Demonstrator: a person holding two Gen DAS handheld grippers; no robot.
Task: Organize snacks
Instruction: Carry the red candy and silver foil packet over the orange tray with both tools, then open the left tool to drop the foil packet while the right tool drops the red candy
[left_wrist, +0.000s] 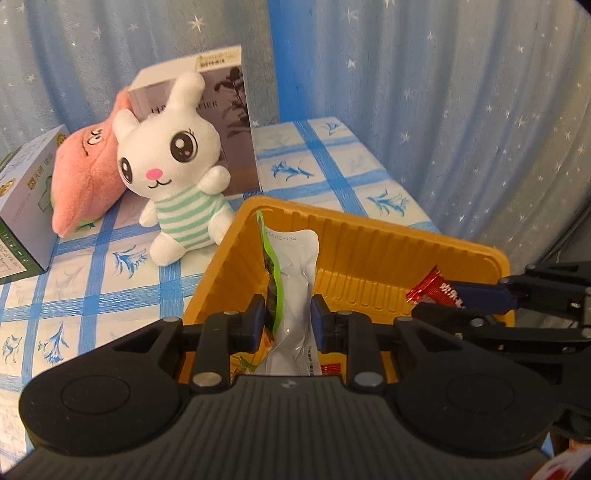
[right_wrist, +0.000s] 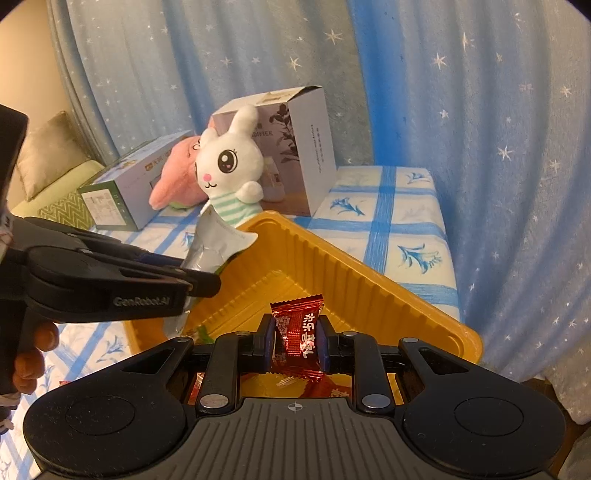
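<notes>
Silver snack pouch (left_wrist: 295, 295) clamped upright between left gripper (left_wrist: 288, 321) jaws, over near-left part of yellow tray (left_wrist: 369, 243). Red candy (right_wrist: 301, 332) pinched in right gripper (right_wrist: 295, 345) jaws, over tray's near-right part. Both snacks held above tray, neither released; a few wrapped snacks already lie low in tray near the grippers. Judged mid-task: these two need dropping in, more may remain. Tray sits on blue-checked surface (left_wrist: 92, 284). Right view shows person's fingers (right_wrist: 33, 350) on left handle, plus sofa cushion; left view shows pouch's green edge and printed code. White bunny toy (left_wrist: 173, 162) and boxes behind.
</notes>
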